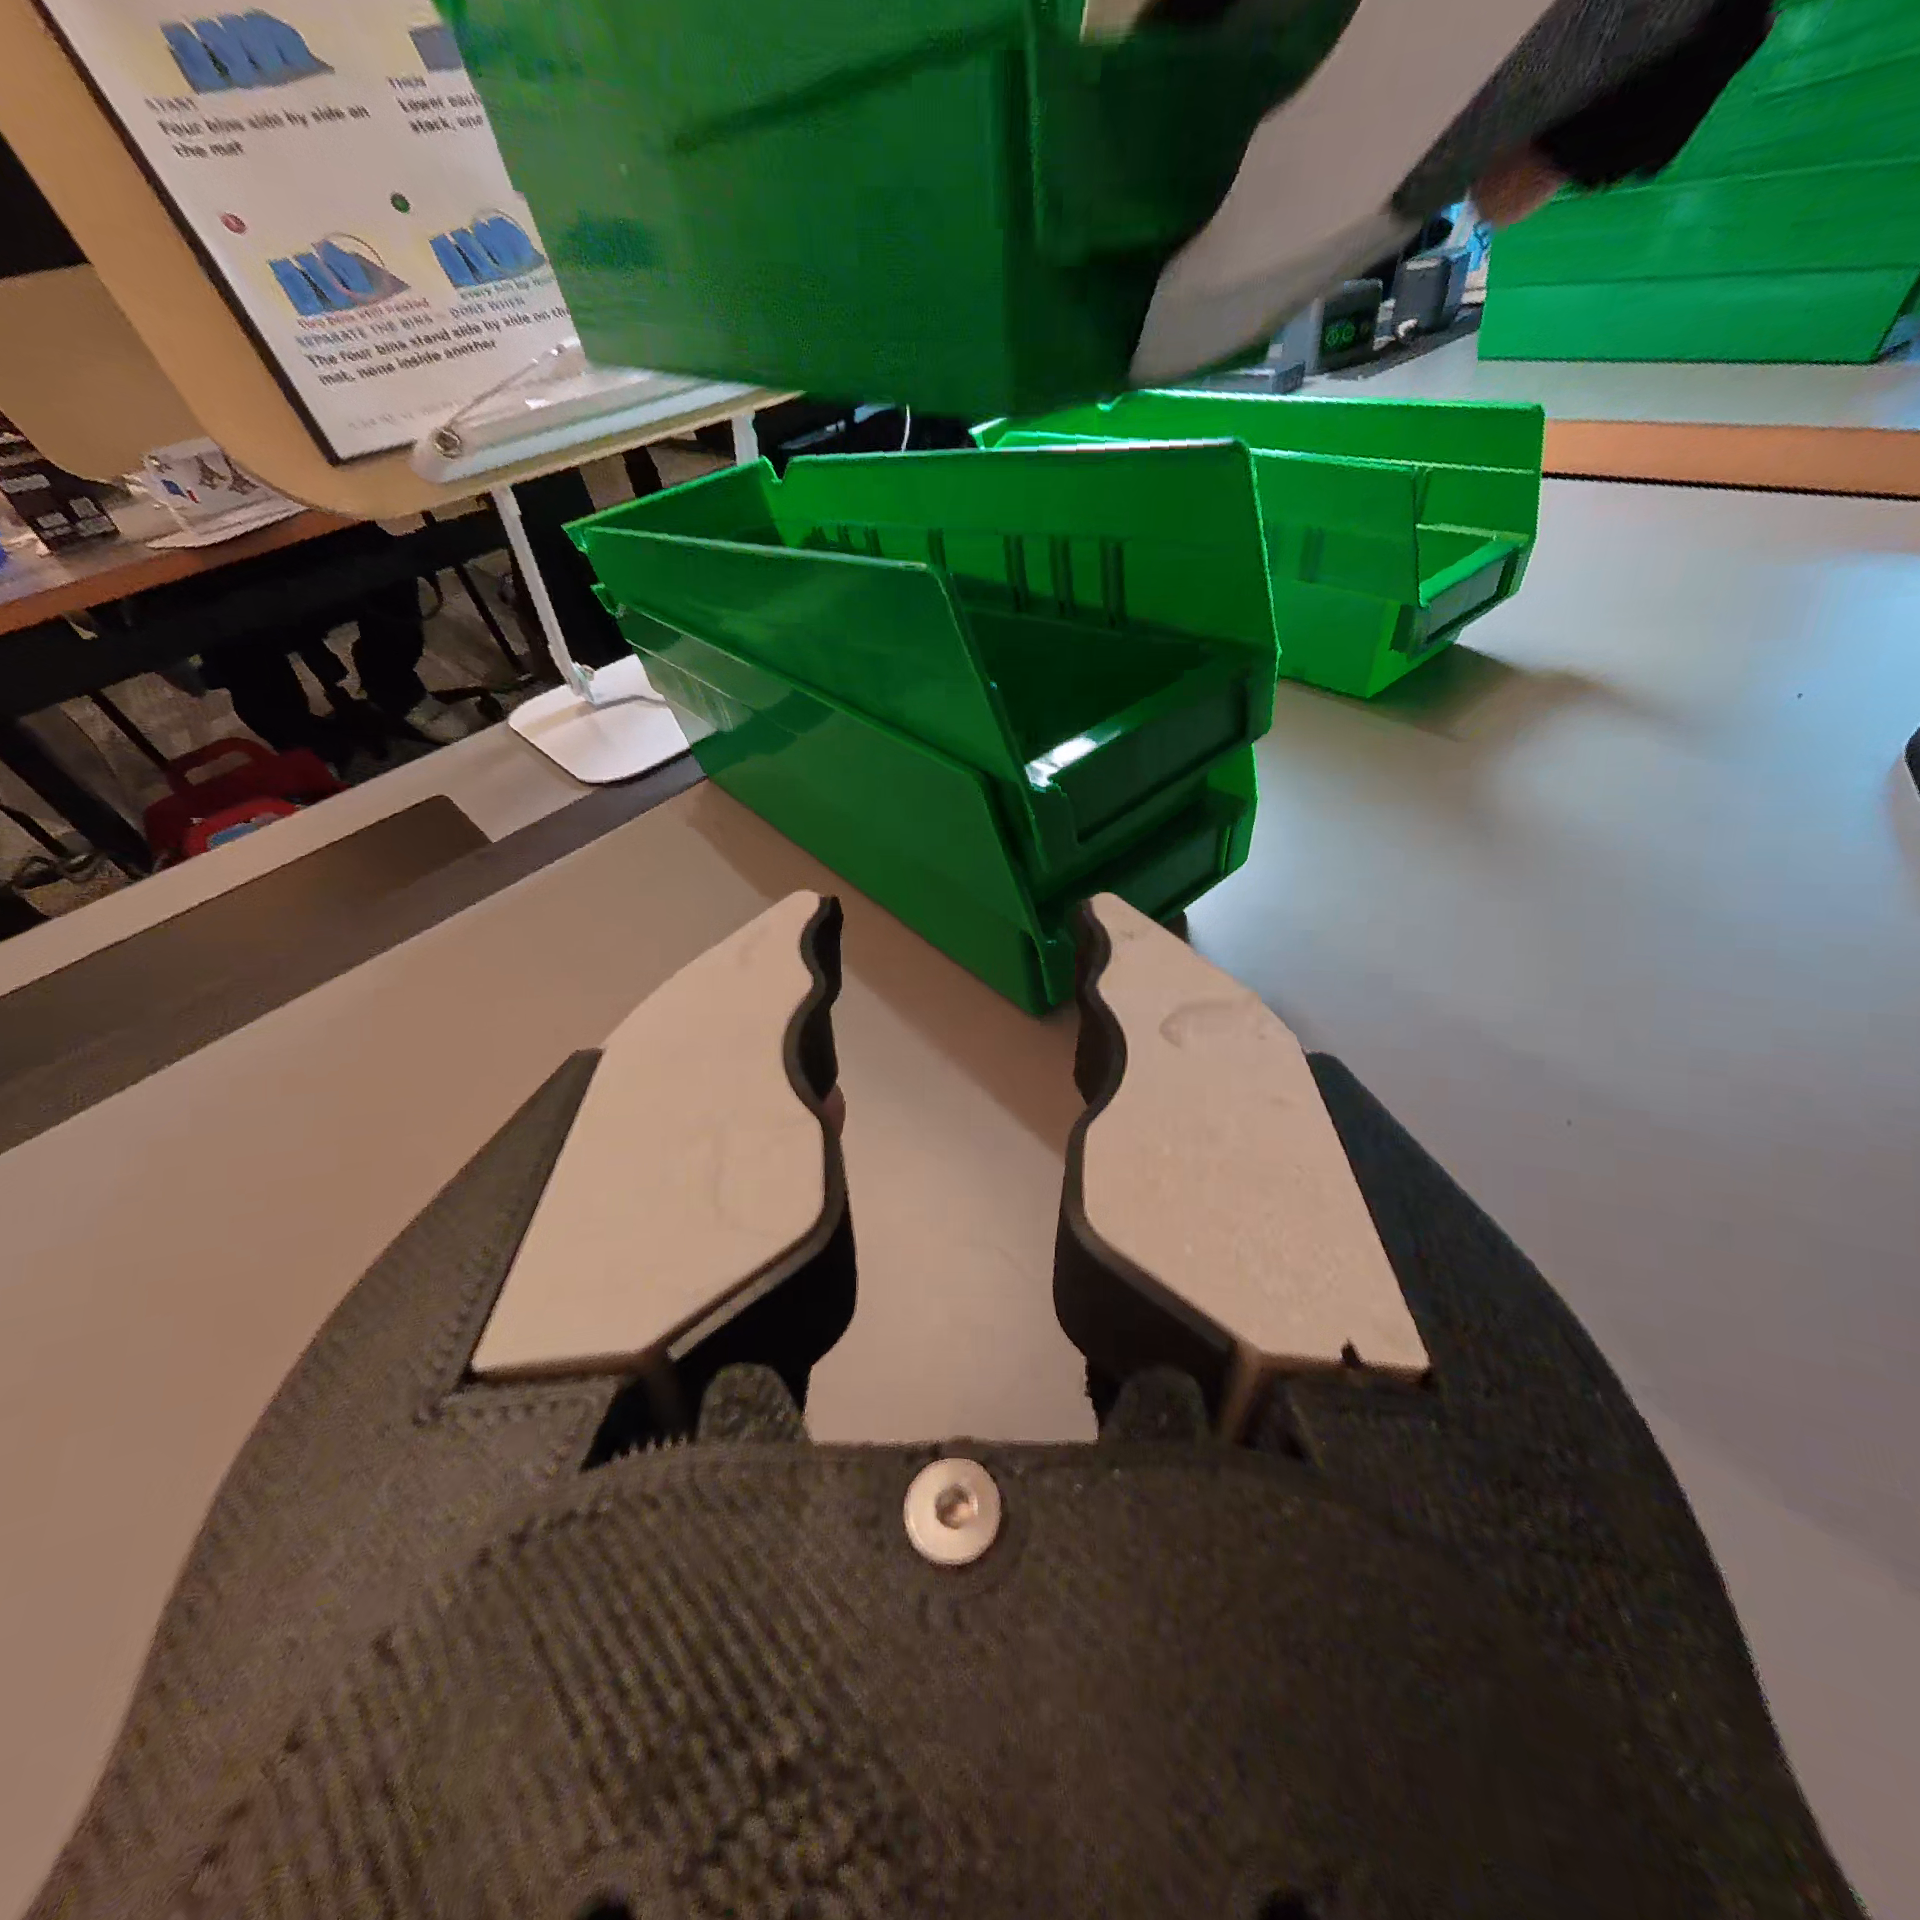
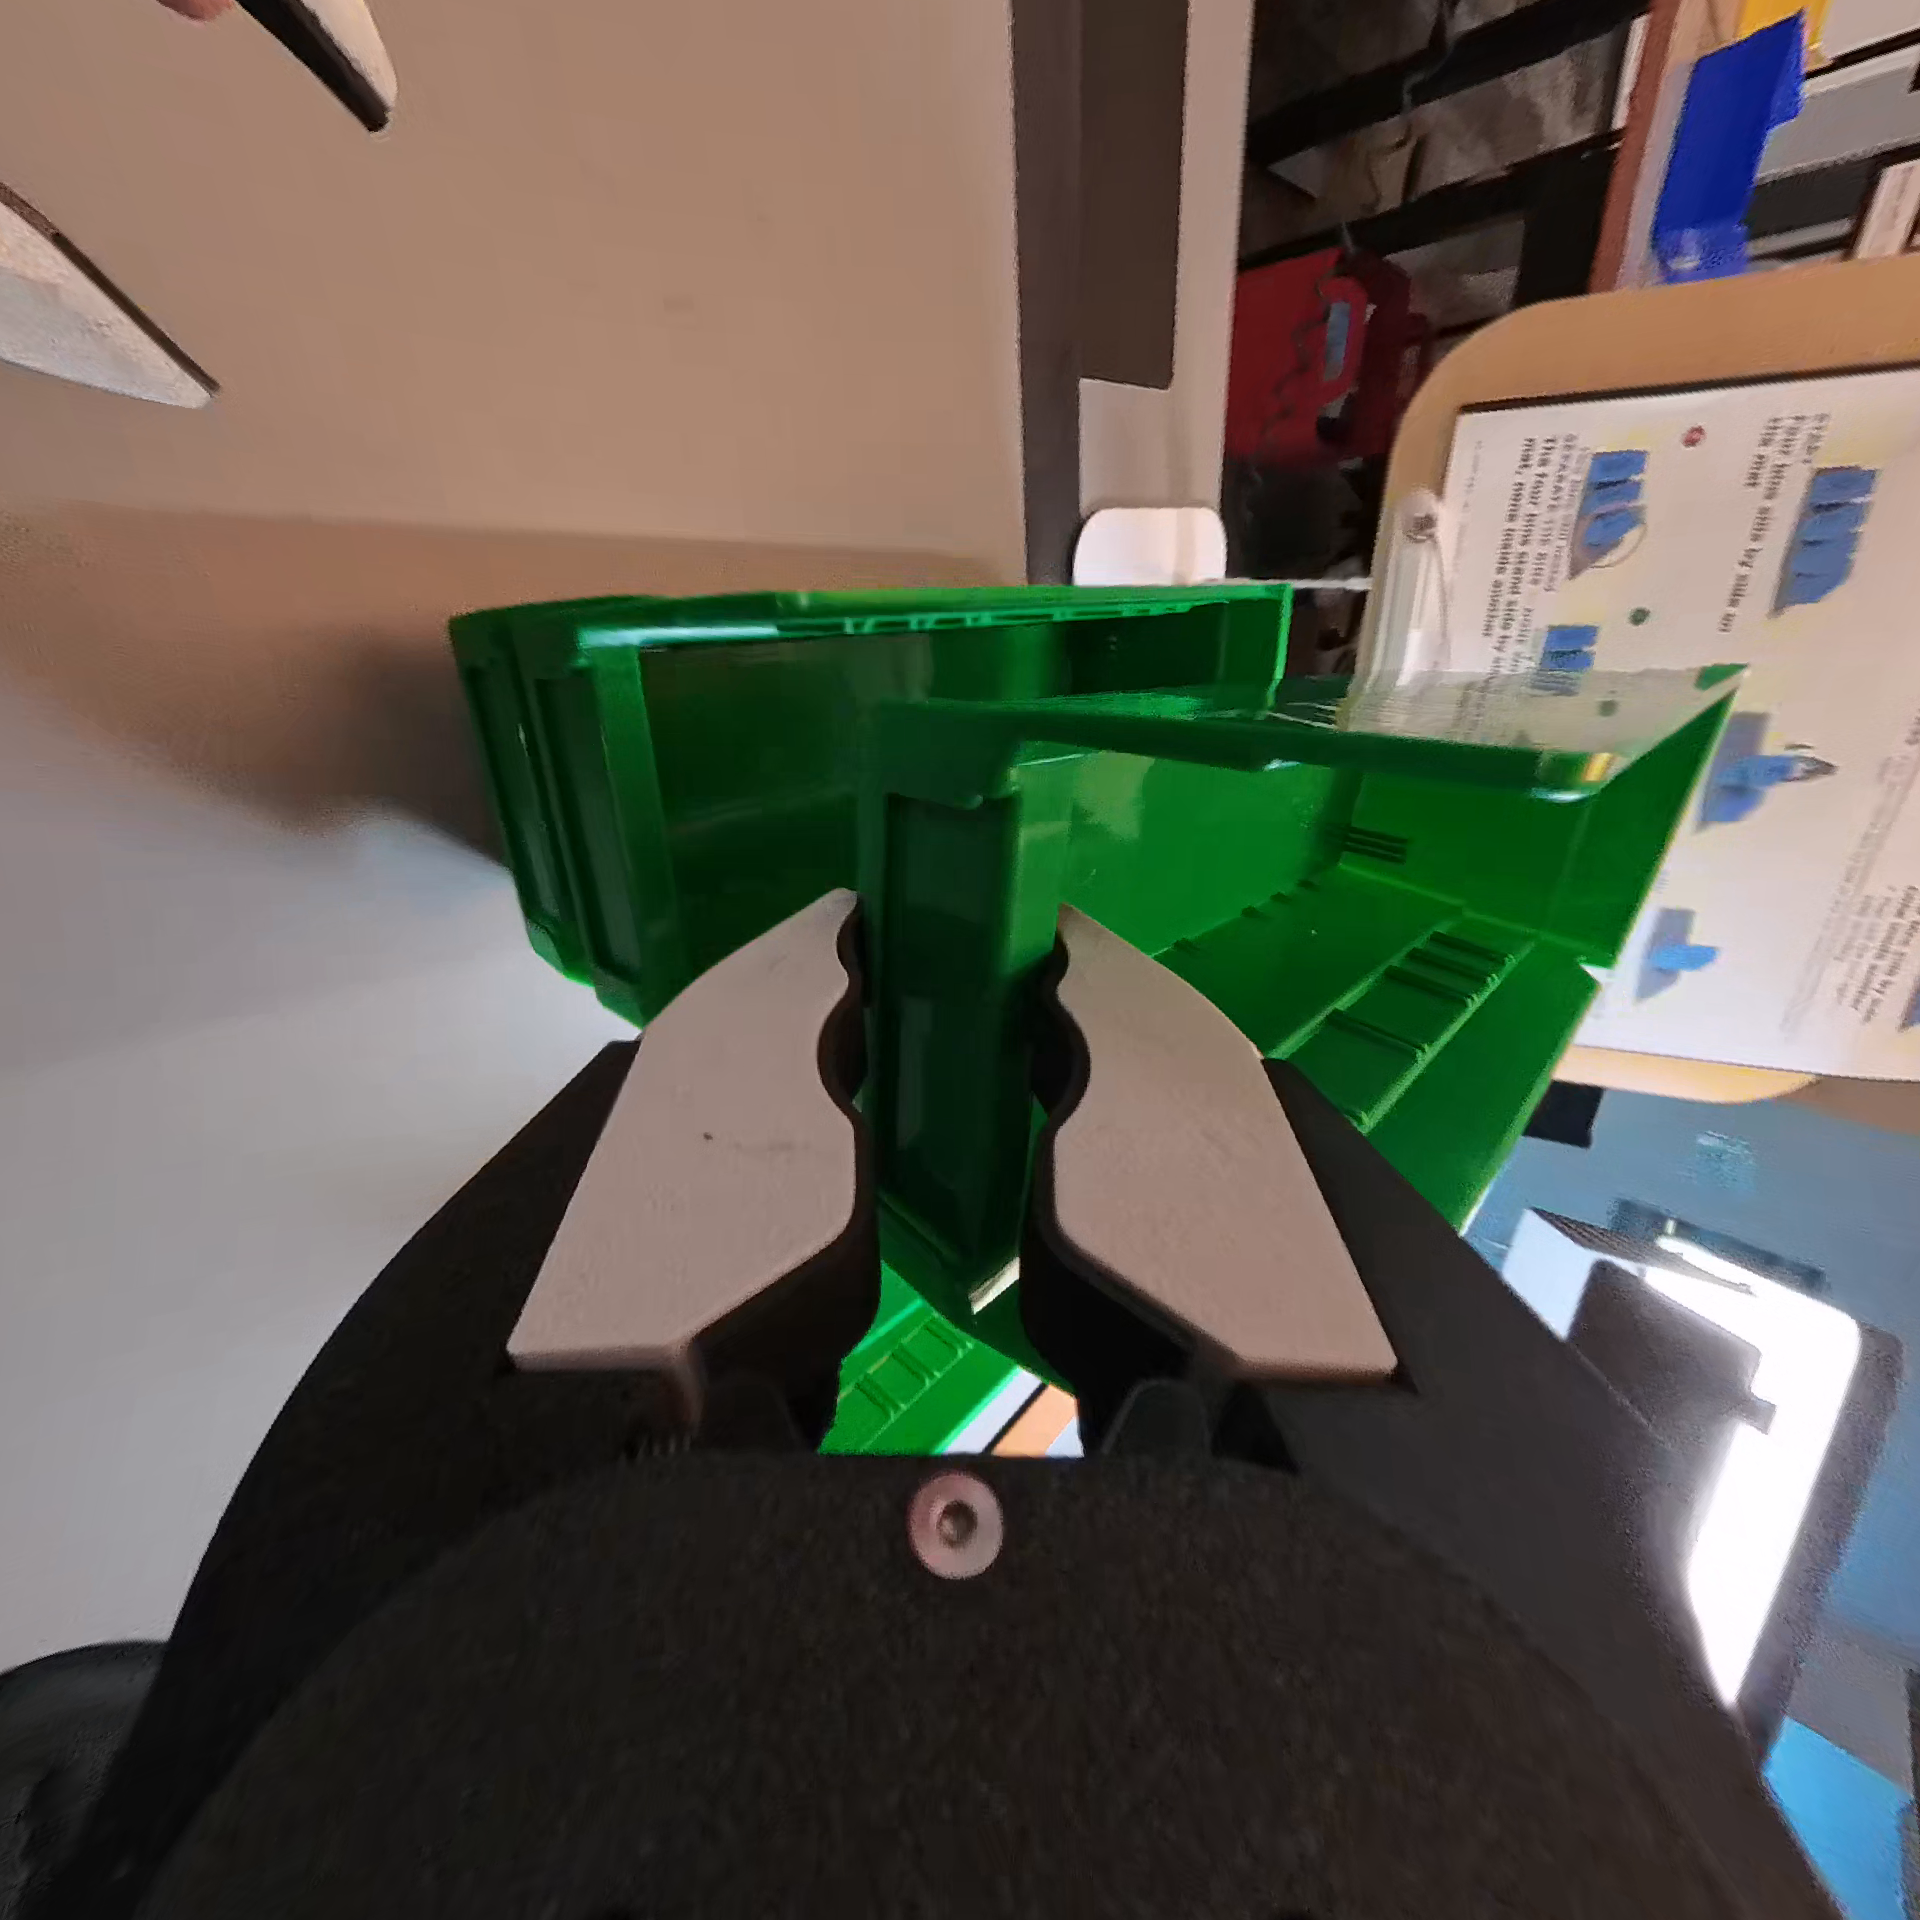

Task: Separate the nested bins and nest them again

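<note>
My right gripper is clamped on the front lip of a green bin, holding it in the air above the nested stack on the table. My left gripper hangs low over the table with its jaws partly apart and nothing between them, tips just beside the stack's near corner. Another bin sits behind the stack, near an instruction sheet.
</note>
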The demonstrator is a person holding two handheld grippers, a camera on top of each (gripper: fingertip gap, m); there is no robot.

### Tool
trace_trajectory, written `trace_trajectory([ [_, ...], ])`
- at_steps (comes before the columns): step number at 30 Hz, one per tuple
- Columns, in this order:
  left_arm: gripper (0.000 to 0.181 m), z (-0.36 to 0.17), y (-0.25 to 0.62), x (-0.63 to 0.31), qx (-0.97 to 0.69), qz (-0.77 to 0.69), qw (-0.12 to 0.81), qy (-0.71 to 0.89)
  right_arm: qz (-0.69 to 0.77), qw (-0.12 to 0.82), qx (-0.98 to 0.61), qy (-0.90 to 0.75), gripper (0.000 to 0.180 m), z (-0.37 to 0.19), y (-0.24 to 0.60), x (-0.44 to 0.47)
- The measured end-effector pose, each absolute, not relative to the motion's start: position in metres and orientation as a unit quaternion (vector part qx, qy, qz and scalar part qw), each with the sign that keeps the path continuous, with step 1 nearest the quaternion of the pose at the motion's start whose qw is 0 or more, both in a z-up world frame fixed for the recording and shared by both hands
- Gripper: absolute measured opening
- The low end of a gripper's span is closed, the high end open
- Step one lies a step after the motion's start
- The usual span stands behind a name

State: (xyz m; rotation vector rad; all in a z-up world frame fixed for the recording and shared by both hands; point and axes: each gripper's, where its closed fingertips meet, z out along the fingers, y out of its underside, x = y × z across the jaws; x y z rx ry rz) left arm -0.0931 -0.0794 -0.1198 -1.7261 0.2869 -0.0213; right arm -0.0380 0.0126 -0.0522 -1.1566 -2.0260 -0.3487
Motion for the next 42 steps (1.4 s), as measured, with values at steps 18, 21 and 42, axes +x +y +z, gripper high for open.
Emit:
trace_trajectory([
  [18,0.042,-0.104,-0.085,-0.098,-0.749,-0.003,0.653,0.113,-0.142,0.301,-0.46,-0.824,0.028,-0.127,0.012,-0.052],
  [21,0.042,-0.105,-0.084,-0.099,-0.75,-0.001,0.652,0.113,-0.136,0.309,-0.453,-0.825,0.03,-0.126,0.012,-0.053],
  [42,0.042,-0.116,-0.081,-0.095,-0.761,-0.013,0.639,0.115,-0.062,0.386,-0.539,-0.746,0.049,-0.077,0.076,0.103],
])
